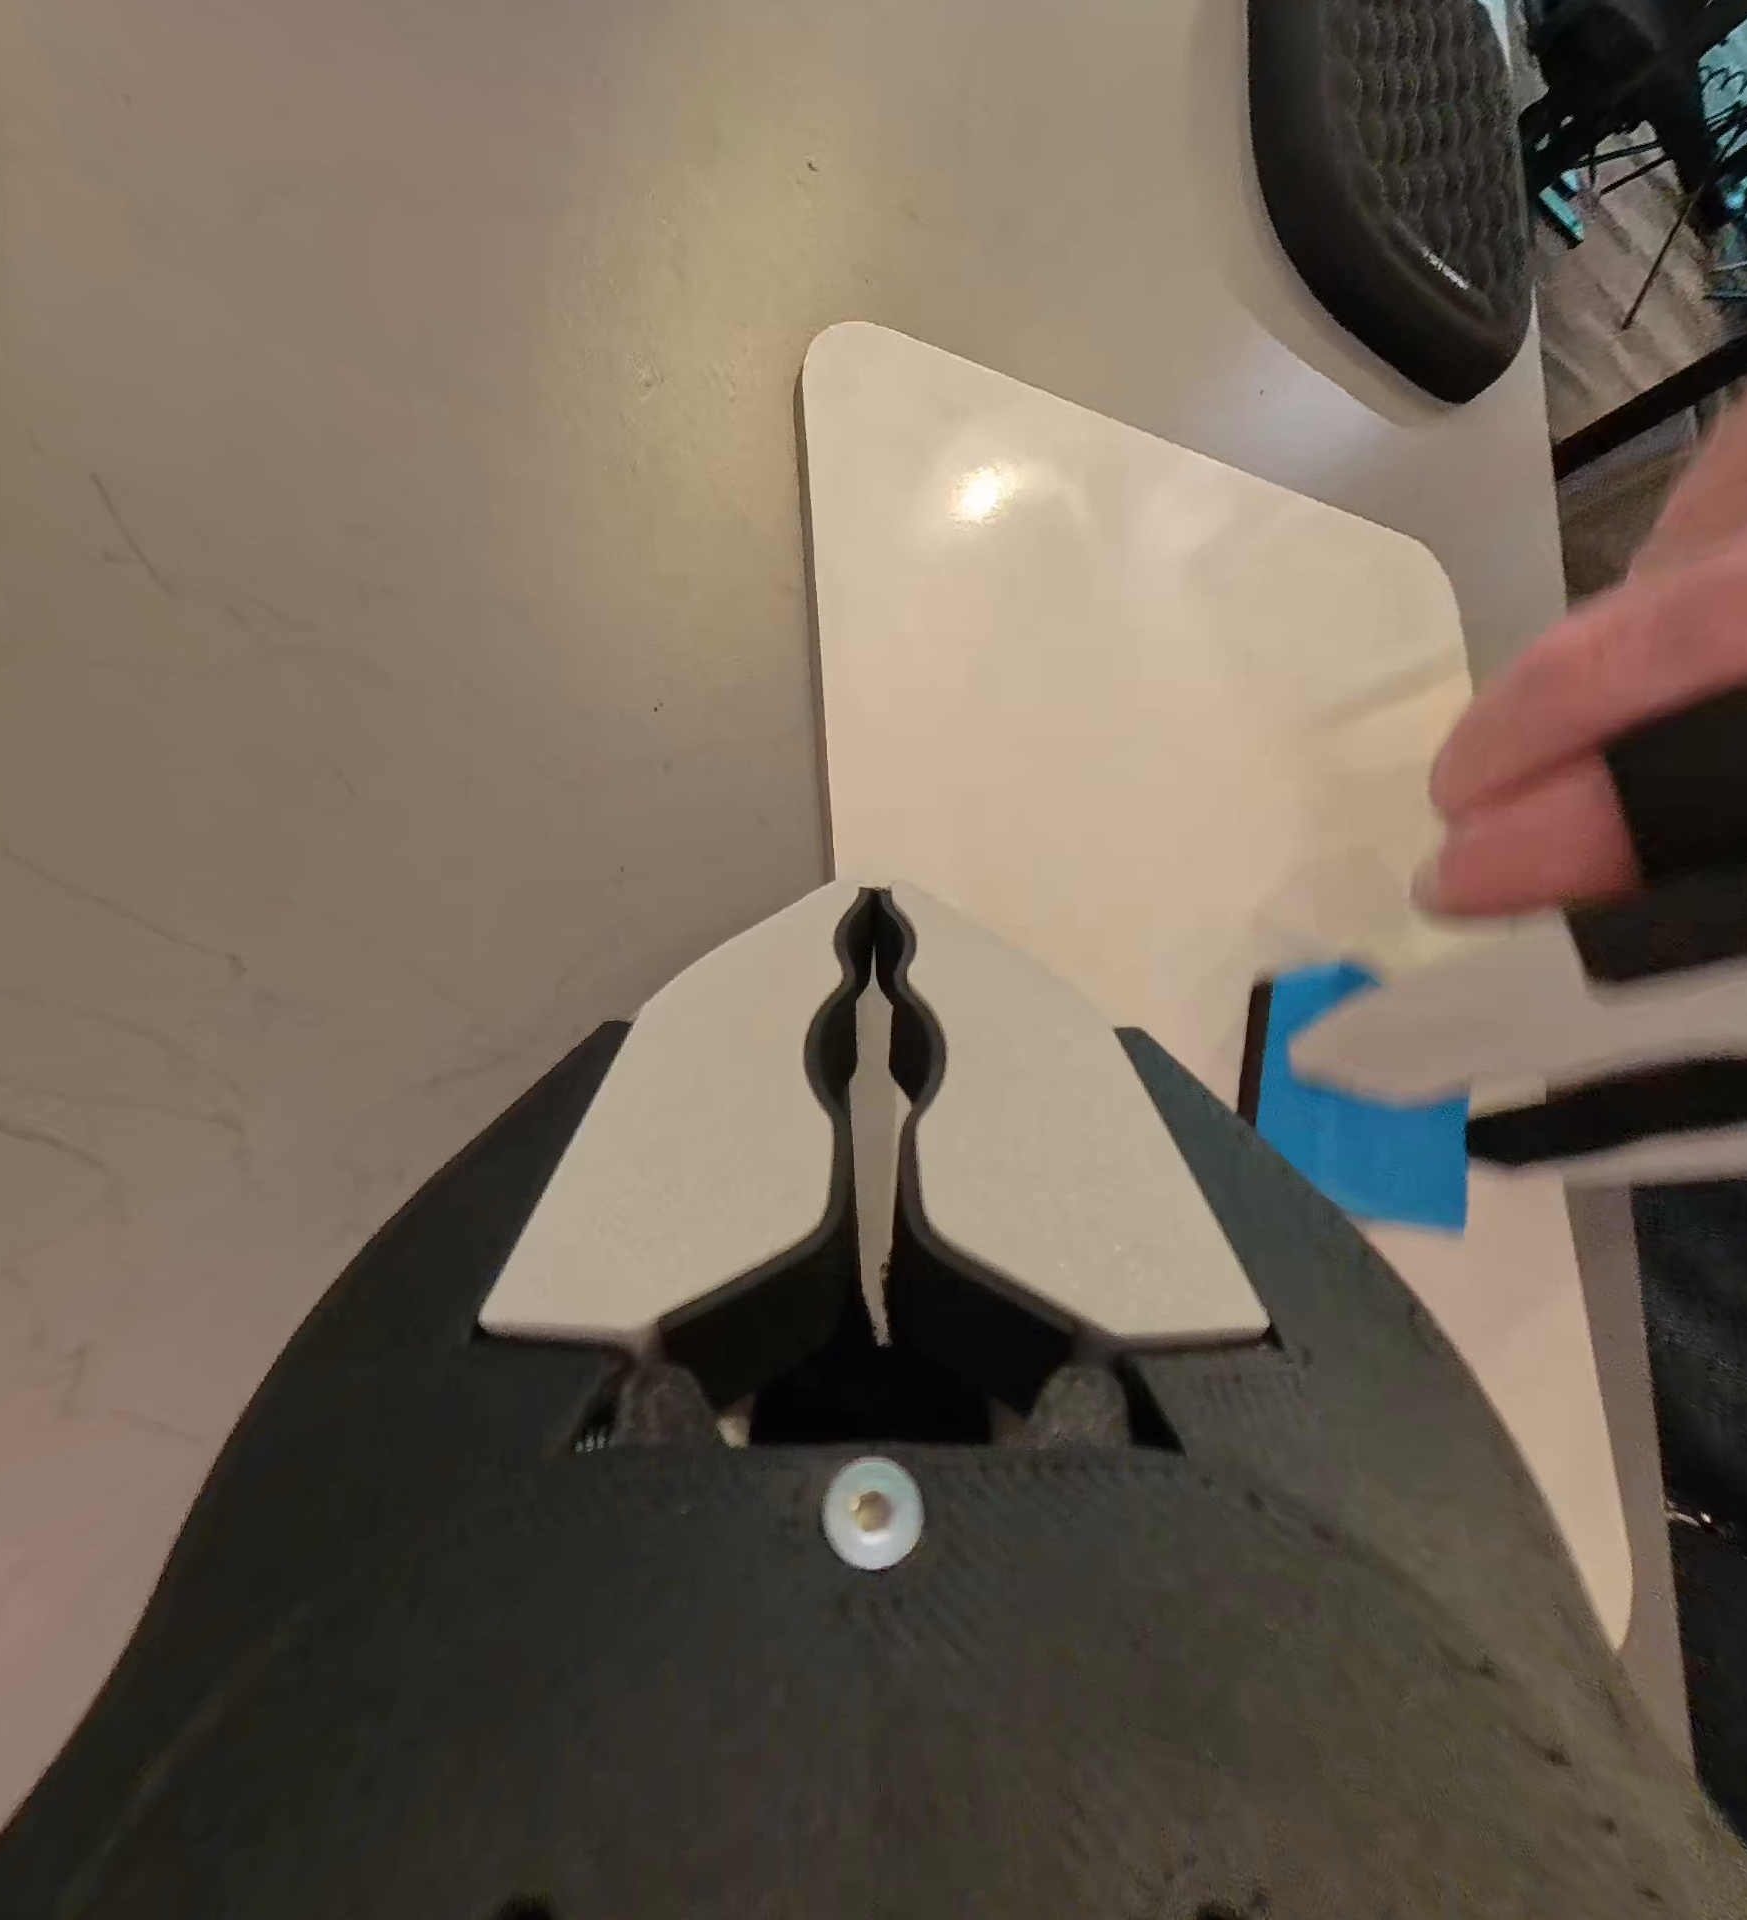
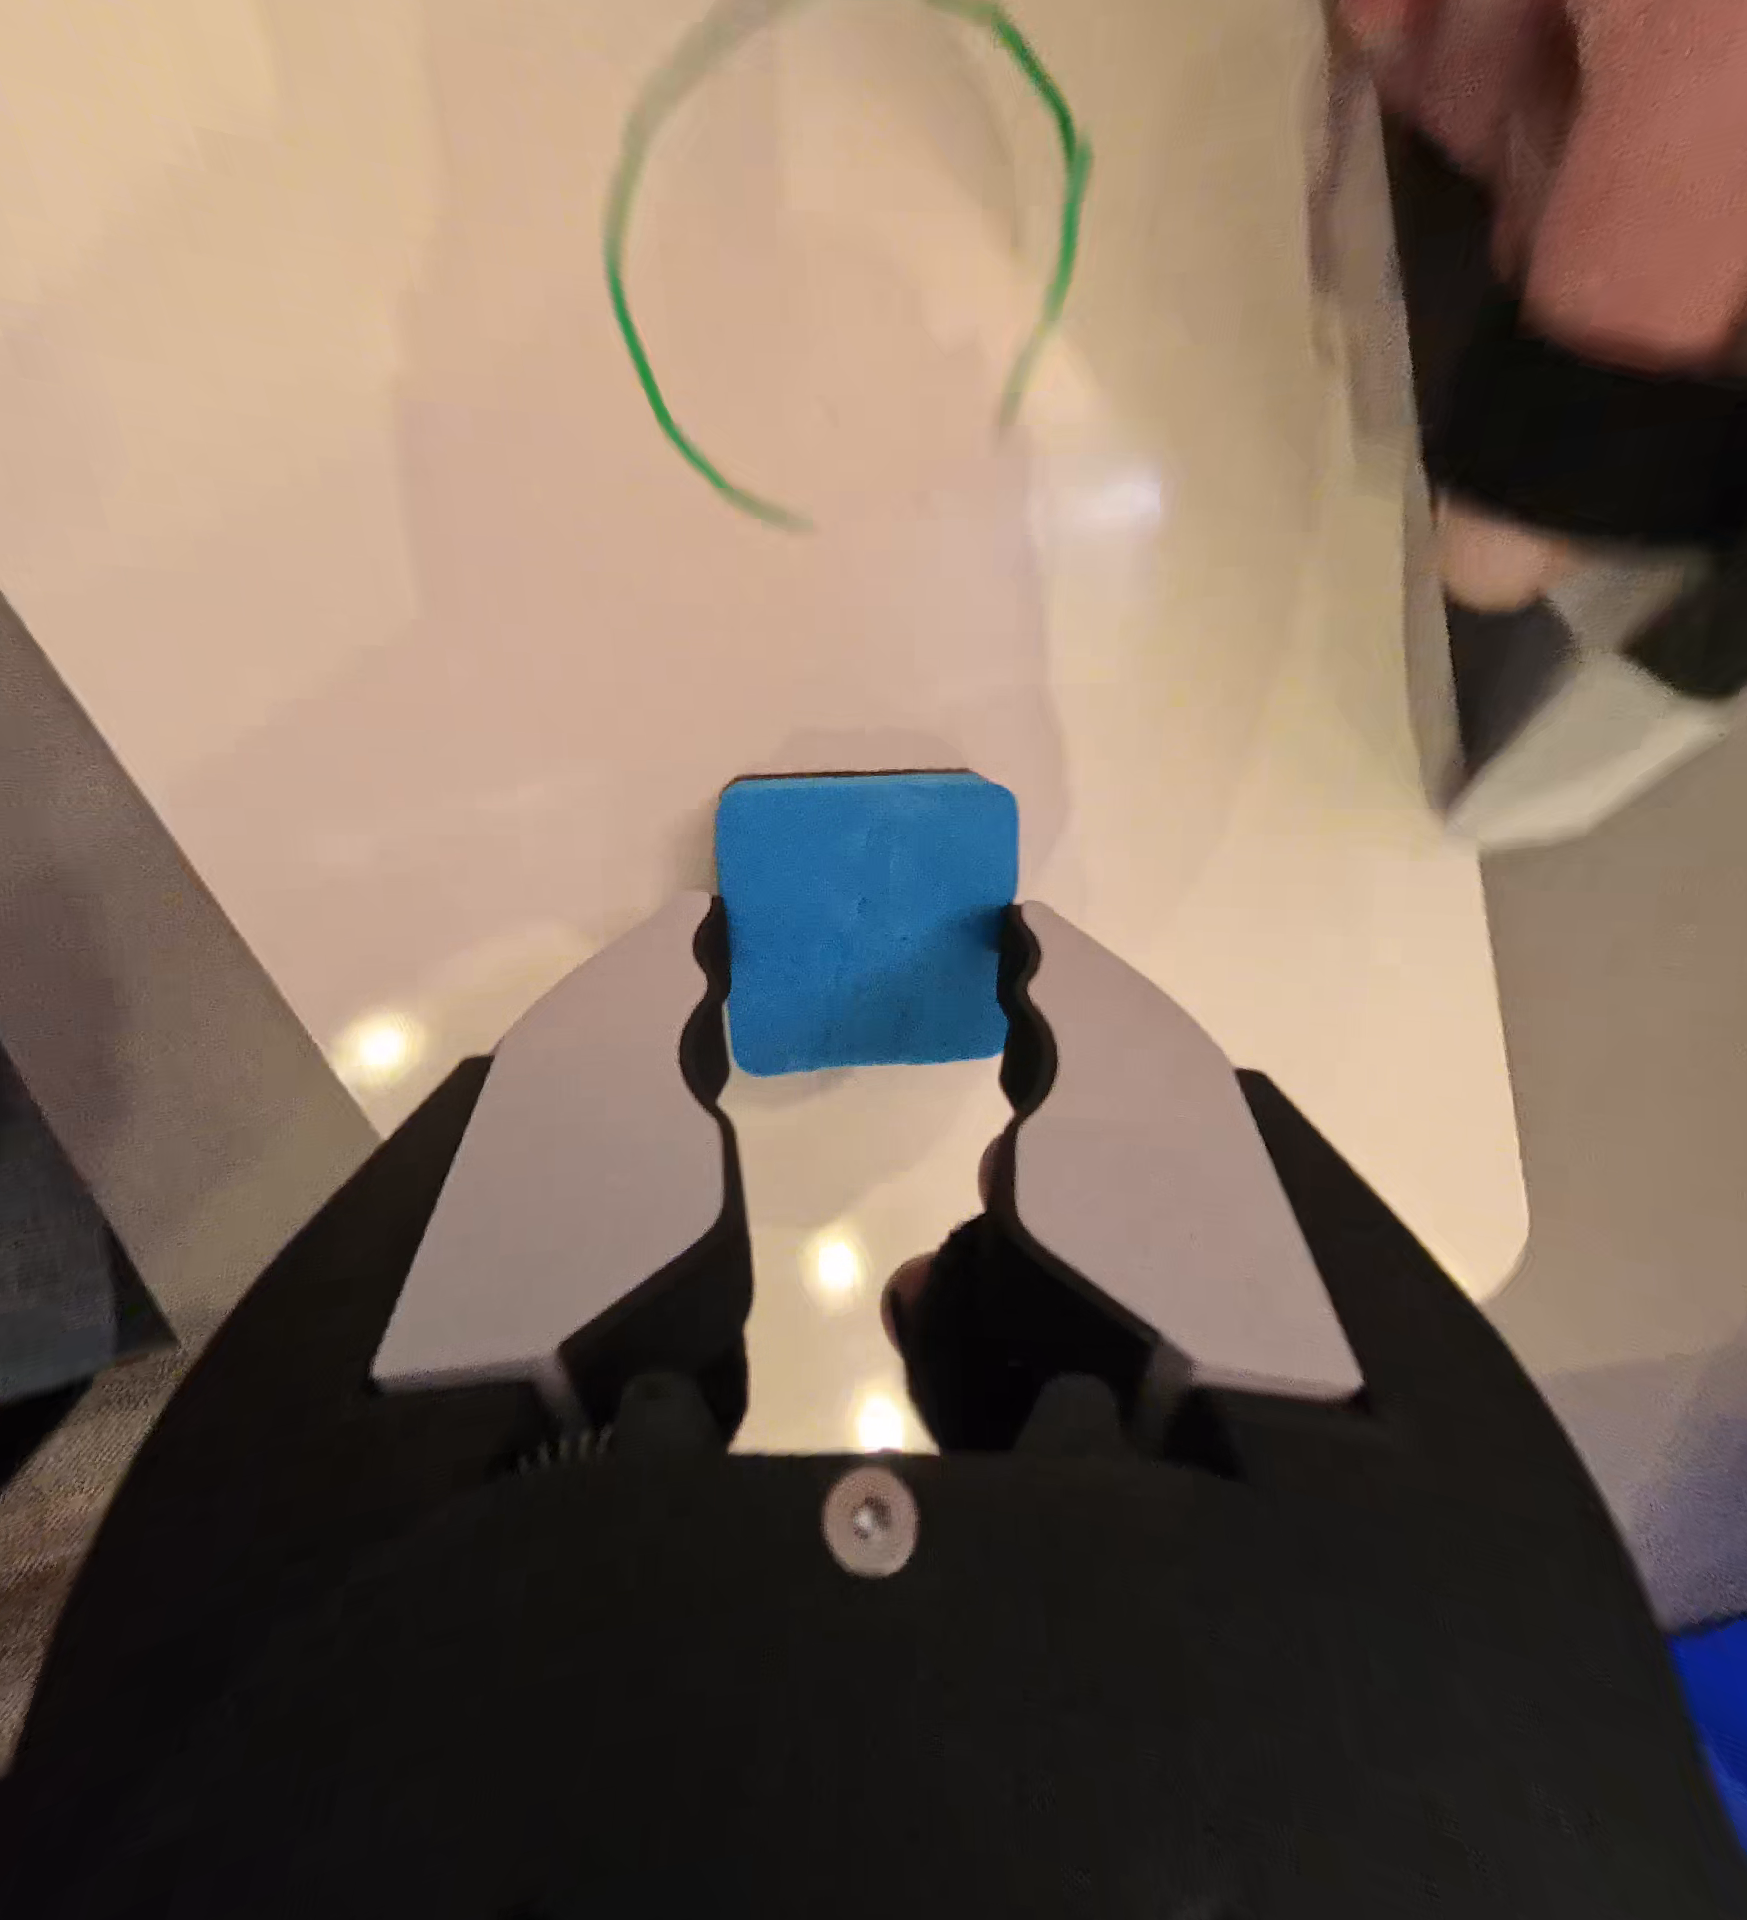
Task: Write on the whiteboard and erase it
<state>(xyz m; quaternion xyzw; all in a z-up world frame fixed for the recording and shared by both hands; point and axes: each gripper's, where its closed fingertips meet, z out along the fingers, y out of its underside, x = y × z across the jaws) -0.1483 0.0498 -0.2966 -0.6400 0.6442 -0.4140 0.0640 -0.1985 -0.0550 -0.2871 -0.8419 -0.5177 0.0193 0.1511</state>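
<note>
The right tool (image 2: 864, 930) grips a blue square foam eraser (image 2: 864, 925) with a thin dark layer showing along its far edge. Both black wavy pads (image 2: 708, 966) press against the eraser's sides, and the eraser sits low over the glossy white rounded-corner whiteboard (image 2: 329, 520), probably touching it, though the contact itself is hidden beneath the foam. Ahead of the eraser, well apart from it, a green marker loop (image 2: 640, 343) curves across the board; parts of it look faint and smeared, and its lower right stretch fades out.

The left tool (image 1: 879, 894) is clenched, its two white fingers (image 1: 744, 1091) meeting at the tips with nothing between them but a sliver of the board seen through the wavy gap farther back. It hovers at the near left edge of the whiteboard (image 1: 1108, 675), which lies flat on a pale beige marbled bench (image 1: 381, 623).

From the left wrist view, the right tool enters blurred from the right with the person's hand (image 1: 1627, 727) around it, and the blue eraser (image 1: 1368, 1132) shows under its white fingers at the board's right side. A black textured seat cushion (image 1: 1388, 177) lies beyond the far corner of the bench.

In the right wrist view, the other hand (image 2: 1627, 208) and its blurred tool appear at the upper right, beside the board's edge.
</note>
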